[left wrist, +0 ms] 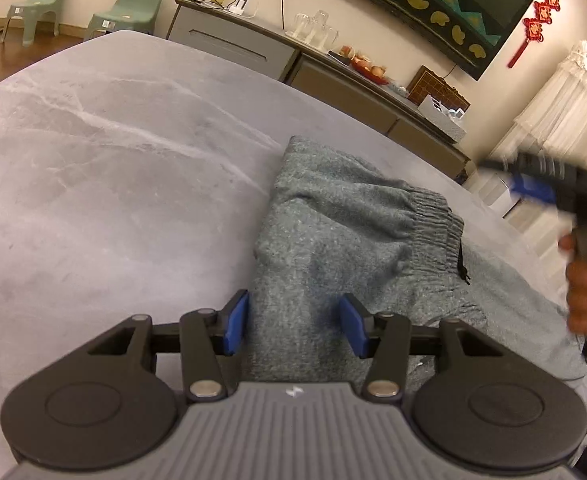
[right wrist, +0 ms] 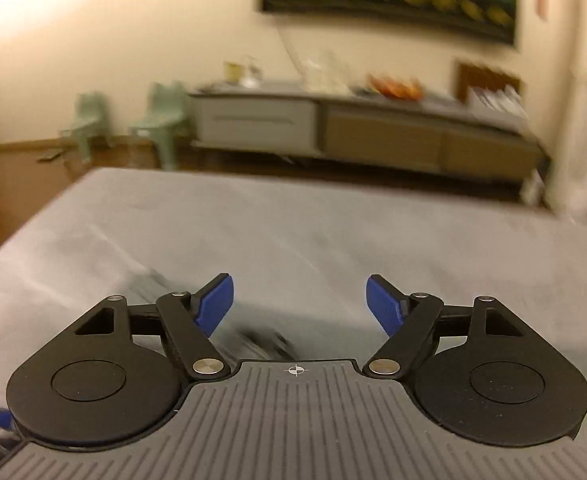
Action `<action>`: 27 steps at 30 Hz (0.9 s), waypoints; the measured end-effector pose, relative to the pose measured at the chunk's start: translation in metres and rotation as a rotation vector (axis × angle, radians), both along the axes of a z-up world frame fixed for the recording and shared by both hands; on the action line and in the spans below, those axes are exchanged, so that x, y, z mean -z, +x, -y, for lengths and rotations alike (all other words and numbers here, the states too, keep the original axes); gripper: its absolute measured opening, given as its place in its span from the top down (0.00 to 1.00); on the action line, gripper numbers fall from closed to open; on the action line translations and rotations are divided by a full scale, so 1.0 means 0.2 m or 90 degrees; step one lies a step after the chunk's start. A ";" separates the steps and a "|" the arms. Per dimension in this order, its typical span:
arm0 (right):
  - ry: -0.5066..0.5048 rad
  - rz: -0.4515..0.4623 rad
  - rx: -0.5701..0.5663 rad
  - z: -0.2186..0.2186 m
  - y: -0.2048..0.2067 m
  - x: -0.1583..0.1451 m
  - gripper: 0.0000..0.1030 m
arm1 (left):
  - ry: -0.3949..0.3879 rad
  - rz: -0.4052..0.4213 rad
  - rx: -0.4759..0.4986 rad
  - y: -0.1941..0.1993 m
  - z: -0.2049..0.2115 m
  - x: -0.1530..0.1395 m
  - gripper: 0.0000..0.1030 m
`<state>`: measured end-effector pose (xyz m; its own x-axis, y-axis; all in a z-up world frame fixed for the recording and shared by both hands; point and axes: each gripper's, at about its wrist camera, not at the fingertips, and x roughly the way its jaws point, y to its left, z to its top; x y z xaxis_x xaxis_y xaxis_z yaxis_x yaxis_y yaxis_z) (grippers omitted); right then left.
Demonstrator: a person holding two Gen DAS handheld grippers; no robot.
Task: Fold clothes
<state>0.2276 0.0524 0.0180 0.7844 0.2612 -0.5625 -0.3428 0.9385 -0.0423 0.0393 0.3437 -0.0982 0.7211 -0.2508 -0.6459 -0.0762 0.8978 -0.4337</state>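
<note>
A grey knitted garment with a ribbed waistband lies folded over on the grey marble table. My left gripper is open, low over the garment's near part, with cloth between its blue pads but not pinched. My right gripper is open and empty above the table; its view is blurred by motion. It also shows in the left wrist view, blurred, held in a hand at the right beyond the garment. A blurred dark patch, probably the garment, shows below the right gripper's fingers.
A long sideboard with glasses, fruit and boxes stands along the wall behind the table. Two green plastic chairs stand on the wooden floor at the far left. White curtains hang at the right.
</note>
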 end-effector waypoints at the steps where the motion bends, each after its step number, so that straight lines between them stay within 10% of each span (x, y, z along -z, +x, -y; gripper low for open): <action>1: -0.014 -0.025 -0.052 -0.14 0.04 0.02 0.24 | 0.001 -0.001 0.002 0.01 0.01 0.00 0.53; 6: -0.130 -0.125 -0.192 -0.71 0.24 0.19 0.24 | -0.028 -0.009 0.001 0.01 -0.01 0.01 0.57; 10: -0.236 -0.203 -0.213 -0.80 0.34 0.30 0.83 | -0.009 -0.005 0.028 0.02 0.03 0.01 0.82; 17: -0.221 -0.122 -0.183 -0.88 0.38 0.20 1.00 | 0.048 0.003 0.037 -0.02 0.11 -0.05 0.85; 23: -0.066 -0.031 -0.118 -0.49 0.30 0.01 0.64 | 0.048 0.038 0.012 -0.10 0.06 -0.13 0.69; 27: 0.007 -0.002 -0.131 -0.20 -0.01 -0.08 0.64 | 0.028 0.092 -0.032 -0.15 -0.01 -0.21 0.64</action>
<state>0.2247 0.0929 0.0344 0.7119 0.4217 -0.5616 -0.5277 0.8488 -0.0315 0.0089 0.3461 -0.0560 0.8185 -0.1863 -0.5435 -0.0605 0.9128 -0.4039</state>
